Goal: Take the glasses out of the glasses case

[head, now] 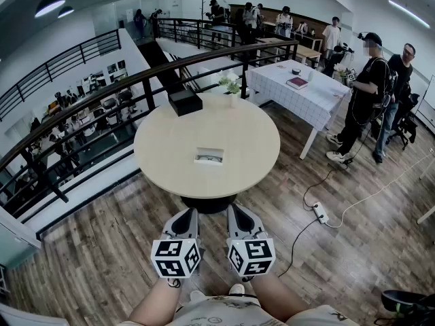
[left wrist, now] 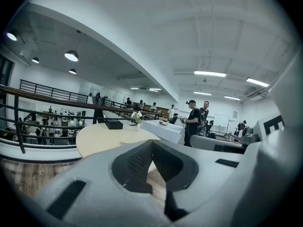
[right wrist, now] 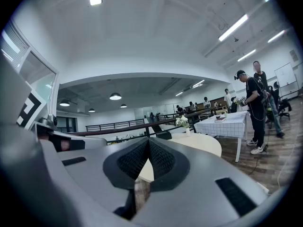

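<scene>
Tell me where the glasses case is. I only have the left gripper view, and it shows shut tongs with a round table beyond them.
Observer: The glasses case lies near the middle of the round table, and nothing is touching it.
Operator: What about the other side?
Observer: Its own view shows the right gripper with tongs shut and nothing between them.
Operator: How close are both to the table?
Observer: In the head view the left gripper and the right one sit side by side, low by the person's body. They appear to be short of the table's near edge, over the wooden floor.
</scene>
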Tool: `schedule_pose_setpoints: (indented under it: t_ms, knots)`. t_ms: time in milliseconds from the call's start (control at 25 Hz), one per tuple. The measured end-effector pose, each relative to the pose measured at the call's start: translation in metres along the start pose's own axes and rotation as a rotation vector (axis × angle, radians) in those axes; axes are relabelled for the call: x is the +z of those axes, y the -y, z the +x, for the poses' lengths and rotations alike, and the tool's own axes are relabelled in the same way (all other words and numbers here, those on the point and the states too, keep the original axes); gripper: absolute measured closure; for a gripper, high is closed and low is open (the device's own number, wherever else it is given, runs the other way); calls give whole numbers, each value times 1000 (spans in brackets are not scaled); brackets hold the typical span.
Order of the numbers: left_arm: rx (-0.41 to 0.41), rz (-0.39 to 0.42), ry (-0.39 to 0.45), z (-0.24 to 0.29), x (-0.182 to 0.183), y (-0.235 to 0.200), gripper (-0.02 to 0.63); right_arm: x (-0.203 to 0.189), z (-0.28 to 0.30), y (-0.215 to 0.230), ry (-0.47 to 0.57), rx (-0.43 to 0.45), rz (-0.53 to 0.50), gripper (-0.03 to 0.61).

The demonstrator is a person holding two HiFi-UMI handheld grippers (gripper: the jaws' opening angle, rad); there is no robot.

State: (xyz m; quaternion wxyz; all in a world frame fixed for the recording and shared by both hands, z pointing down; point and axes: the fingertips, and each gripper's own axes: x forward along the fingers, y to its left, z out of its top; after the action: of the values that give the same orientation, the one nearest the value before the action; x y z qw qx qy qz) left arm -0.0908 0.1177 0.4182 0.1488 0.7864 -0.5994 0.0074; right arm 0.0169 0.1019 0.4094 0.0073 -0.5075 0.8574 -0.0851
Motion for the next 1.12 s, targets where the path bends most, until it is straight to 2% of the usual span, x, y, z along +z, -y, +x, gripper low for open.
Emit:
schedule_pose_setpoints:
  t_ms: [400,680,800,1120]
  knots:
    - [26,5,1,0,1,8,601,6,-7,7,15,21,19,565]
    - [26,-47,-3,25,-1,17,601,-4,-1,36,-15,32,29,565]
    - [25,-47,-5,36,0,28,601,-5,1,46,-29,70,23,565]
    - [20,-59,-36,75,-16,51,601,-12,11,88,-52,71,23,565]
